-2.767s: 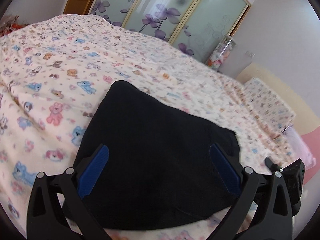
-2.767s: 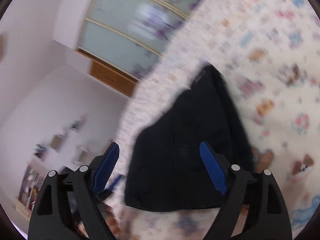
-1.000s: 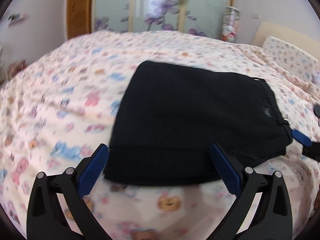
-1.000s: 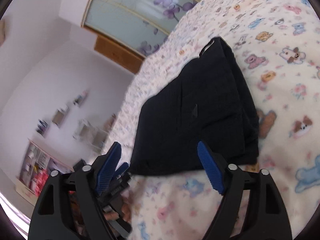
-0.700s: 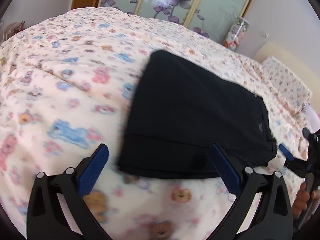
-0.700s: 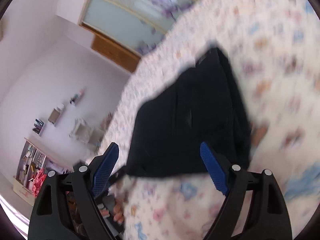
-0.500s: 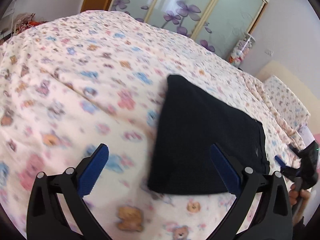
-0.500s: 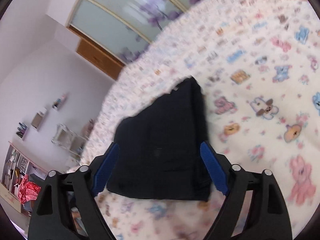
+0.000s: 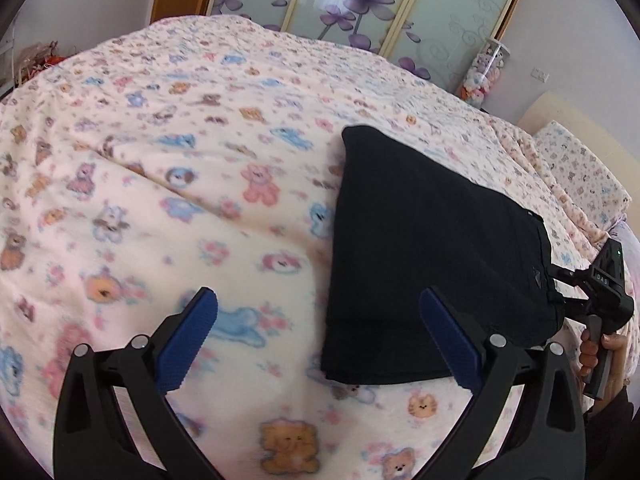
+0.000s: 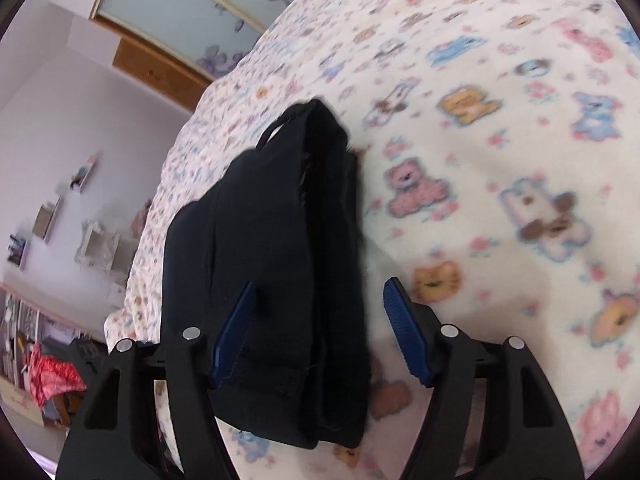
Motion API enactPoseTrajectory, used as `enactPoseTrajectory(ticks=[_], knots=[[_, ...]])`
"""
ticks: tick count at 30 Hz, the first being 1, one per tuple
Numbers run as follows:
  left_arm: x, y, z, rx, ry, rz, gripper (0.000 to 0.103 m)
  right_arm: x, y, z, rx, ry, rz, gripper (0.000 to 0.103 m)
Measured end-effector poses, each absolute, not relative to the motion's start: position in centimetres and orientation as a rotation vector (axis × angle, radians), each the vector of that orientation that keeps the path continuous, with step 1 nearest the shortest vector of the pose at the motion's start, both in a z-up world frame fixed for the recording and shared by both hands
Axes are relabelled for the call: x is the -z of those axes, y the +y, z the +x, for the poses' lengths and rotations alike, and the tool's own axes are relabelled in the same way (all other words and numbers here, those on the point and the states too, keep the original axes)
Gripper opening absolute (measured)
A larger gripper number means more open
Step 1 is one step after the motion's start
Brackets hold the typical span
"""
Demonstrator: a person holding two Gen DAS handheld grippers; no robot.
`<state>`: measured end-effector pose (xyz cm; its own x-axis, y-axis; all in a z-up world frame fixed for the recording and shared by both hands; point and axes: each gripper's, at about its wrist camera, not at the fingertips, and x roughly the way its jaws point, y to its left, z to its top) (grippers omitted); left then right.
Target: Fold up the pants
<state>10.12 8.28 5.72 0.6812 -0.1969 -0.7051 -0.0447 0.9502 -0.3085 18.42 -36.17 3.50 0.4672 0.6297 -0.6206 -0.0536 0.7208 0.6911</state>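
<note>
1. Folded black pants [image 9: 432,264] lie on the bear-print blanket [image 9: 168,184]
2. Left gripper [image 9: 318,336] hovers beside them, fingers apart, holding nothing
3. Right gripper [image 10: 316,332] straddles the pants' edge, fingers apart
4. Wardrobe [image 9: 360,4] stands behind

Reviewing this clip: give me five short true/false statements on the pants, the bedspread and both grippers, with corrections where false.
1. The black pants lie as a folded bundle on the bedspread. True.
2. The left gripper is clamped on the pants. False: its jaws are spread wide and hold nothing.
3. The right gripper is open, with folded layers of the pants between its fingers. True.
4. The bedspread is plain white. False: it is cream with cartoon animals printed on it.
5. The pants are spread out at full length. False: stacked layers show at the edge in the right wrist view.
</note>
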Motion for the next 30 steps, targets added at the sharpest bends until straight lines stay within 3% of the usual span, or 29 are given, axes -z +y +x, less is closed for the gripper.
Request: enactPoseTrajectory(ticks=[7,13,21,27,30], knots=[[-5.2,7.3,10.1,0.108,0.831,-0.275,0.101,-3.1,-36.2,19.0,-0.531,0.989,0.640,0.070],[-4.3,7.8,10.4,0.104,0.857,-0.301,0.101,-2.4,-35.8,19.9,-0.573,0.985,0.660,0.078],[-3.8,7.8,10.4,0.095,0.863,-0.310,0.101,-4.4,-35.5,18.9,-0.804,0.877,0.751,0.078],[-3.8,7.9,10.3,0.109,0.860,-0.318,0.101,-3.0,-34.5,20.2,-0.684,0.966,0.695,0.078],[-4.1,8.2,10.3,0.129,0.853,-0.339,0.101,-2.9,-33.9,20.0,-0.673,0.962,0.663,0.063]])
